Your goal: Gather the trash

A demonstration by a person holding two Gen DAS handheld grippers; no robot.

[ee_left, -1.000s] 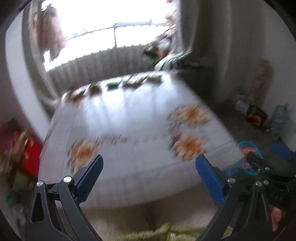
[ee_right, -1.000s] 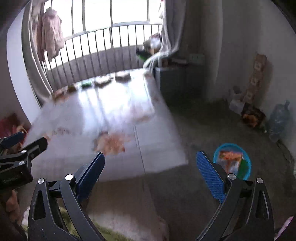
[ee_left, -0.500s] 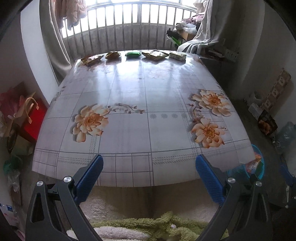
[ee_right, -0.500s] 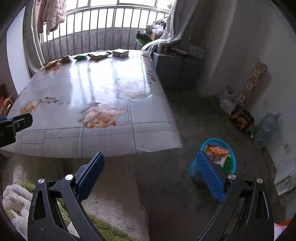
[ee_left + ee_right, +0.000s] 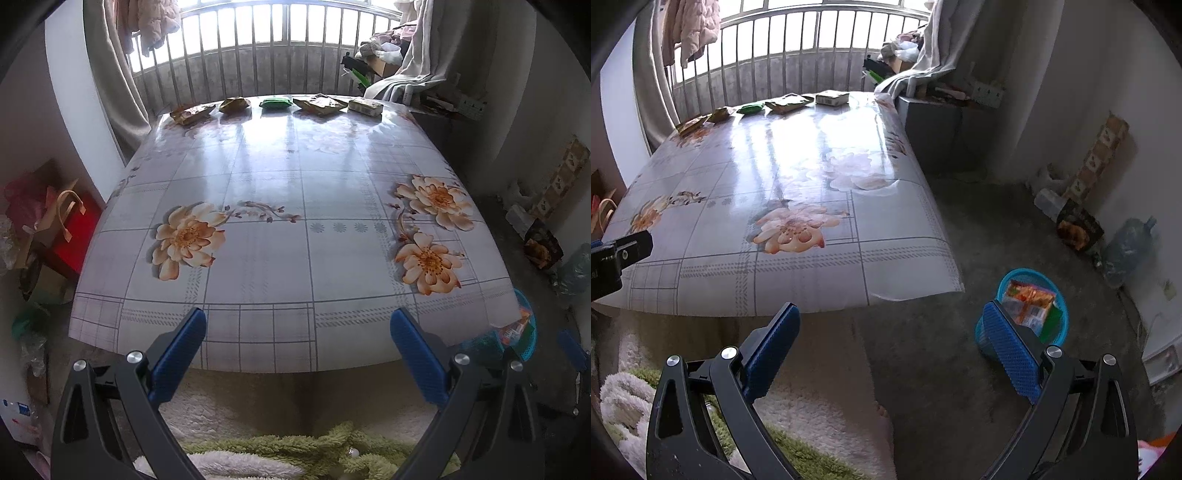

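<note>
The left tool [image 5: 297, 343] hangs wide apart and empty at the near edge of the flower-patterned surface [image 5: 269, 258], facing five wrappers and packets of trash [image 5: 275, 103] lined along its far edge. Only the right tool [image 5: 890, 343], equally spread, fully shows the blue plastic floor basket [image 5: 1060, 317] holding wrappers.

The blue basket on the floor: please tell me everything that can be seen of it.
The blue basket is a small, round bin that looks like plastic with a mesh-like wall. It stands upright on the grey floor, just off the table's near right corner, touching nothing else. Colourful snack wrappers lie inside. The right gripper's finger hides part of its side.
</note>
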